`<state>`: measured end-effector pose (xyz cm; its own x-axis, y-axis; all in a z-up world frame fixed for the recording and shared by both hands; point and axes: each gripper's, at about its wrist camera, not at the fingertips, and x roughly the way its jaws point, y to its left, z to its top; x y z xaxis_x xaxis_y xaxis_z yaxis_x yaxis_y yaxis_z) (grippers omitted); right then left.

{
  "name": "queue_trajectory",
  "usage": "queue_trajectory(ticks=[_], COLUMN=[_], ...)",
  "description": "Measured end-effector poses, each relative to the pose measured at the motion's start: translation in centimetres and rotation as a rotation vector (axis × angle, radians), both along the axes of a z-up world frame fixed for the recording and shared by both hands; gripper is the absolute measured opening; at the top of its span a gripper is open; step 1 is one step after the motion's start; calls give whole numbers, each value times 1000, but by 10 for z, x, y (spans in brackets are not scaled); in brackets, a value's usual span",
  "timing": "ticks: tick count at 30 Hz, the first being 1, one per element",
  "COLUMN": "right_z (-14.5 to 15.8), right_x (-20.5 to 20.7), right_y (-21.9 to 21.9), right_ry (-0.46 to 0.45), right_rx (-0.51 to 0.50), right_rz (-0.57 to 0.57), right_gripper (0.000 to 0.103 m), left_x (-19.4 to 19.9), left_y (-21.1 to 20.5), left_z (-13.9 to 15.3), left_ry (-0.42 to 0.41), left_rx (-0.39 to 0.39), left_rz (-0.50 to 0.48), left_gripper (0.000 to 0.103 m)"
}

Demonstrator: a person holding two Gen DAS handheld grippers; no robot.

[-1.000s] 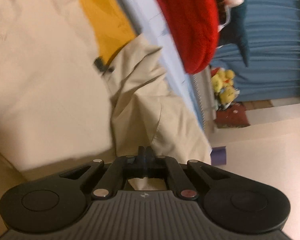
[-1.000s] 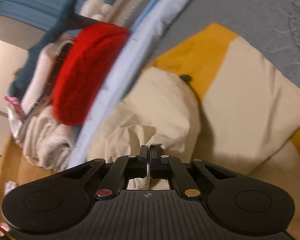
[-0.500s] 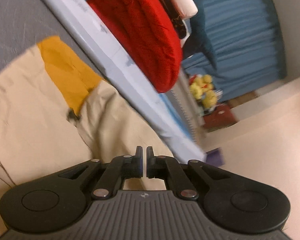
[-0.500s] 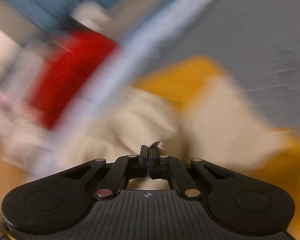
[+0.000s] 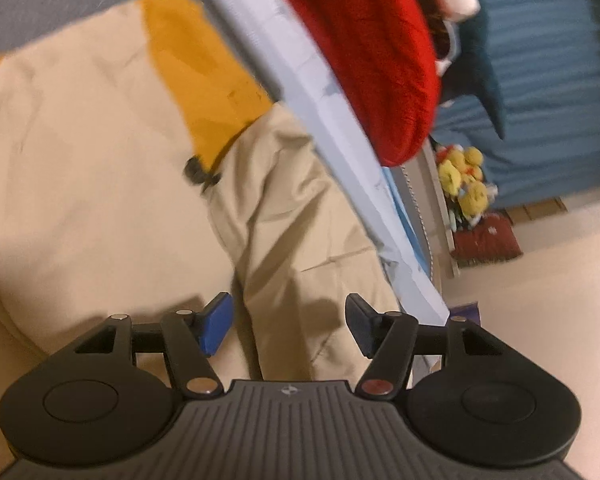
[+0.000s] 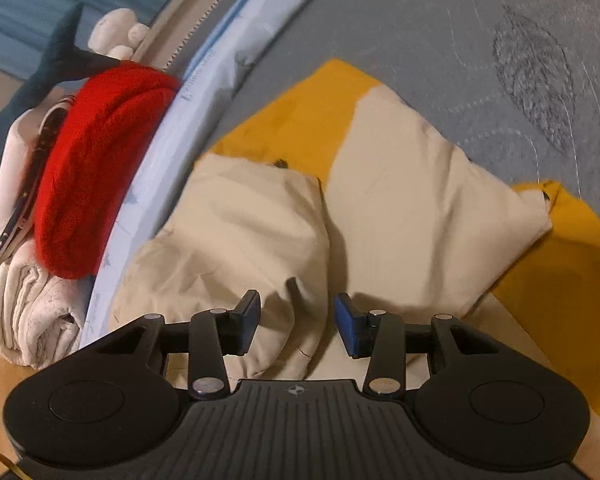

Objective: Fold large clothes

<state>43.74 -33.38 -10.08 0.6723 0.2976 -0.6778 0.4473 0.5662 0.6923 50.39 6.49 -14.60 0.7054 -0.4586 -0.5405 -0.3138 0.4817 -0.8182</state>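
A large beige and mustard-yellow garment (image 5: 80, 184) lies folded on the grey bed cover (image 6: 440, 32). Its folded-over beige flap (image 5: 300, 216) lies along the bed's edge. My left gripper (image 5: 288, 326) hovers just above that flap, its jaws opening, and the pads touch no cloth. In the right wrist view the same garment (image 6: 412, 208) spreads out, with the bunched flap (image 6: 236, 232) on the left. My right gripper (image 6: 296, 322) is over the flap's near edge, jaws opening, cloth lying below the gap and free of the pads.
A light blue sheet edge (image 5: 324, 92) runs along the bed beside the garment. Past it lie a red knitted item (image 6: 88, 168), rolled white cloths (image 6: 32, 312) and dark teal fabric (image 5: 480, 64). Yellow plush toys (image 5: 464, 184) and a blue curtain (image 5: 548, 80) stand on the far side.
Both grippers were shut on the beige flap's edge a second ago. Both now stand open and the flap lies on the bed. The left view swung up and back.
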Motion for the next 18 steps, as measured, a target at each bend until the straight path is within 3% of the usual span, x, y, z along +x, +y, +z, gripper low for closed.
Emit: queue_trajectory(ticks=[3,4,5,6,8,12,14,16,18], right_z=[-3,-3,-3,-2,0,19,26,20,0], right_x=[5,7,8,8,10,6,3,4,6], right_y=[7,9,11,12,14,12,11,15,25], right_ry=[-4,-9,-16,-27,-59,-207,-248,-184,-31], right_rx=[13,11,8,8,26,79,102,98,55], right_rz=[18,26,35,48,66,87,92,96,144], right_gripper=[28,21,11,7,4,3,3,3,3], left_x=[3,4,5,6,3,-5,-12,-16,-17], left_y=[-5,-7,-8,-10,-11,-4,1,3,2], left_z=[-10,-11,-11,-10,1,42,64,68,56], left_ry=[13,1,-21,-44,-98,-203,-225,-169,-86], left_rx=[-33,-37,-43,-45,11,84,159,230,279], left_rz=[15,12,-7,-34,-64,-79,-94,-126,-149], left_gripper=[63,50,19,4,1,1,1,1,1])
